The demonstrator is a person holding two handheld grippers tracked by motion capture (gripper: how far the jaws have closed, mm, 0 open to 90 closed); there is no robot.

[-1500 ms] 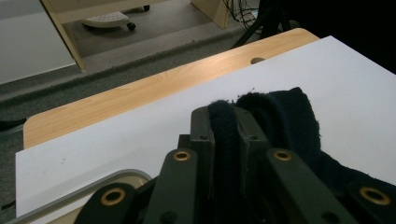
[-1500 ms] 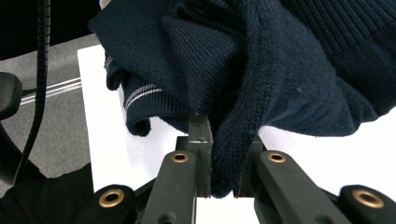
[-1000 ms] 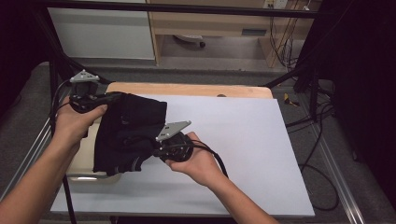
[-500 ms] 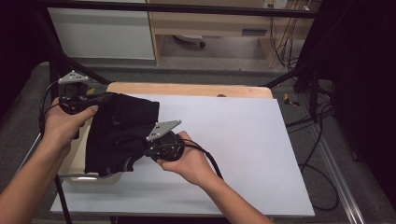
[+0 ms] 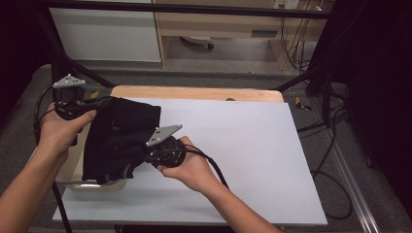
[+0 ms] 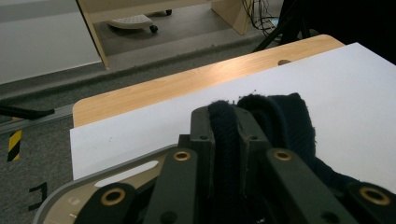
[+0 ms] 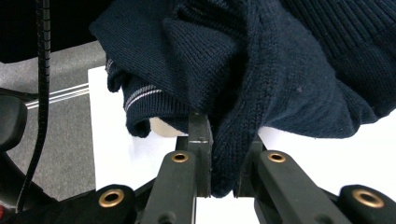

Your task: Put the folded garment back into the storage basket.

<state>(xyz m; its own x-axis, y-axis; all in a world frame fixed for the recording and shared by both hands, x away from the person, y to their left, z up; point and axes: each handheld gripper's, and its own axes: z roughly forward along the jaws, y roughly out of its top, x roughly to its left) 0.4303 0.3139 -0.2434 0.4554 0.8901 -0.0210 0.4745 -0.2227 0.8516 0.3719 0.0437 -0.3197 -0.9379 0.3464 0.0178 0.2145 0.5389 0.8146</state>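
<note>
A dark navy knitted sweater point(image 5: 121, 138) hangs bunched between my two grippers over the left side of the table. My left gripper point(image 5: 104, 101) is at its far left edge, shut on a fold of the knit point(image 6: 226, 126). My right gripper point(image 5: 148, 156) is at the garment's near right side, shut on another fold point(image 7: 229, 158). In the right gripper view the sweater point(image 7: 280, 60) drapes above the jaws, with a striped ribbed hem point(image 7: 140, 95) hanging at the left. A person's hand holds each gripper.
A beige tray point(image 5: 73, 165) lies under the sweater at the table's left edge, and its rim point(image 6: 93, 186) is below the left jaws. A white sheet point(image 5: 252, 145) covers the wooden table point(image 5: 194, 92). Cables point(image 5: 335, 184) trail on the floor to the right.
Both grippers have carried the sweater a little to the left, toward the tray. Both stay shut on the knit.
</note>
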